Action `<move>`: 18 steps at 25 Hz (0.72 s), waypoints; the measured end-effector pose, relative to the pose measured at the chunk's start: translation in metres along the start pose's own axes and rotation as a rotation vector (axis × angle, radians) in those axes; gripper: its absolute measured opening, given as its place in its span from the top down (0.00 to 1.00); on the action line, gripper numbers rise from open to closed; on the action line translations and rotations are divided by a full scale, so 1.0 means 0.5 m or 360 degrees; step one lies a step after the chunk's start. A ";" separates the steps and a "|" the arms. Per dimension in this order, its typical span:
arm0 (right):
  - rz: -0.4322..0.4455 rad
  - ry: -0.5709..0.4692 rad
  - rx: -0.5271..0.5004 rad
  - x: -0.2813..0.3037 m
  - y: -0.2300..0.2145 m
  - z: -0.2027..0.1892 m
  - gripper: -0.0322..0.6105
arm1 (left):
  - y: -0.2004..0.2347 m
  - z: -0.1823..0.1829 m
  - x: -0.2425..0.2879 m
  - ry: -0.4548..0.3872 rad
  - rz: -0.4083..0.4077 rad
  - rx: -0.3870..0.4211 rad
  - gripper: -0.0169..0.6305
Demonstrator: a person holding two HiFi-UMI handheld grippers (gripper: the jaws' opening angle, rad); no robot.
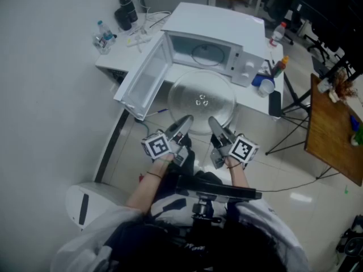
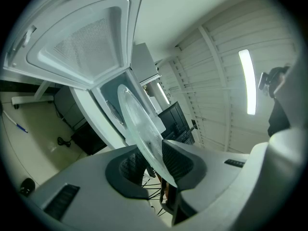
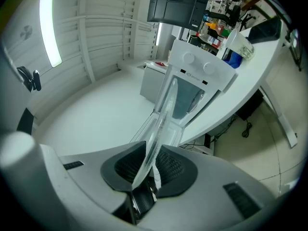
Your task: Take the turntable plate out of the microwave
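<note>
Both the left gripper (image 1: 182,124) and the right gripper (image 1: 216,127) are clamped side by side on the near rim of the turntable plate (image 1: 201,98), which hangs level past the front edge of the counter (image 1: 120,60), outside the microwave (image 1: 218,21), stretching away from them.

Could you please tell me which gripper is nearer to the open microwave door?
Left. The left gripper grips the turntable plate by its near rim on the side toward the door; the right gripper grips the same rim farther from it.

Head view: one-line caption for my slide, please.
The left hand-held gripper and right hand-held gripper grip the glass turntable plate by its near rim, outside the open microwave.
</note>
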State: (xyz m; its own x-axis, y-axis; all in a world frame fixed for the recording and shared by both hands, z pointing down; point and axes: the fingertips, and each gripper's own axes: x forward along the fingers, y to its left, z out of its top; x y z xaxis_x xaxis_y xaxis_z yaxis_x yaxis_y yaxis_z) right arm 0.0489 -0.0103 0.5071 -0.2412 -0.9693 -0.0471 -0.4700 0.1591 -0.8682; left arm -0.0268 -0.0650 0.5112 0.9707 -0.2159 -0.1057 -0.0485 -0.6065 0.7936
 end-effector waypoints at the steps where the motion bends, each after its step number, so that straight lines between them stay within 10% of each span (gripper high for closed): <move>1: -0.0007 0.0000 0.0000 0.002 -0.003 0.003 0.84 | 0.002 0.002 0.003 0.0001 -0.0001 0.0013 0.84; 18: 0.0017 0.0000 -0.0086 0.038 -0.020 0.043 0.81 | 0.026 0.027 0.044 0.0015 0.0037 0.0074 0.83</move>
State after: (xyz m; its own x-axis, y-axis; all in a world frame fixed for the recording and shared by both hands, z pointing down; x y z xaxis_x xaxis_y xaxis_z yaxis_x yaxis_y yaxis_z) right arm 0.0675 -0.0341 0.5041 -0.2463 -0.9676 -0.0565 -0.5126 0.1795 -0.8397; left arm -0.0092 -0.0880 0.5109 0.9714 -0.2231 -0.0817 -0.0817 -0.6364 0.7671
